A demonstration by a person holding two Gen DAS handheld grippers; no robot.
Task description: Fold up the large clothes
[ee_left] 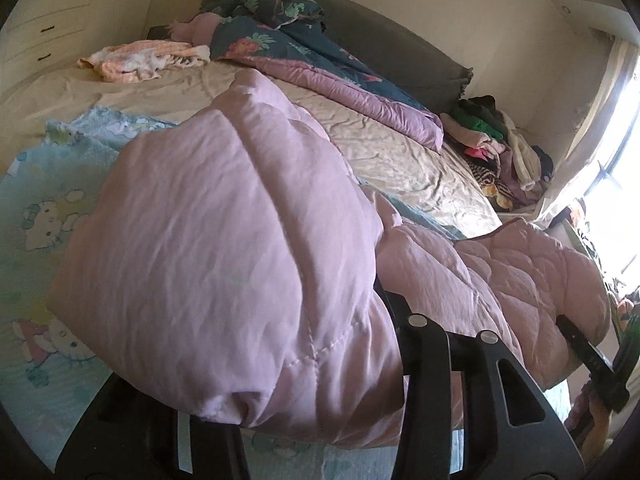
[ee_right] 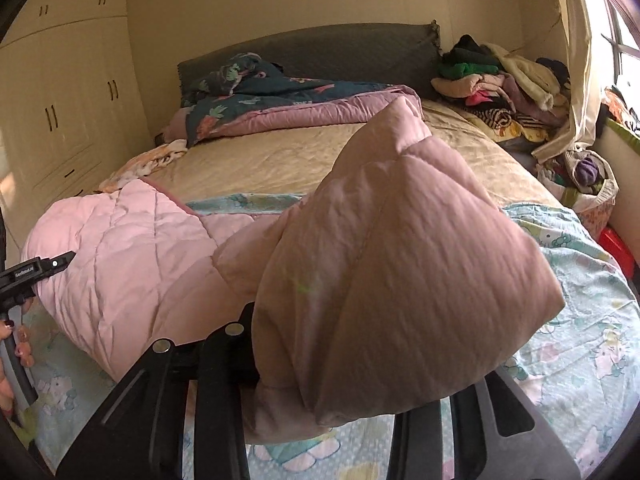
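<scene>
A large pink quilted padded garment point(ee_left: 224, 240) is bunched over the near end of the bed and also fills the right wrist view point(ee_right: 400, 280). My left gripper point(ee_left: 320, 392) is shut on a fold of it and lifts it; the fingertips are buried in the cloth. My right gripper point(ee_right: 320, 384) is shut on another fold, held up the same way. The right gripper shows at the right edge of the left wrist view point(ee_left: 592, 360), and the left gripper shows at the left edge of the right wrist view point(ee_right: 40, 272).
A light blue cartoon-print sheet point(ee_right: 580, 340) lies under the garment on the beige bed point(ee_right: 280, 156). A dark floral quilt point(ee_right: 280, 100) lies by the headboard. A clothes pile point(ee_right: 500, 84) sits at the far right. A wardrobe point(ee_right: 60, 100) stands left.
</scene>
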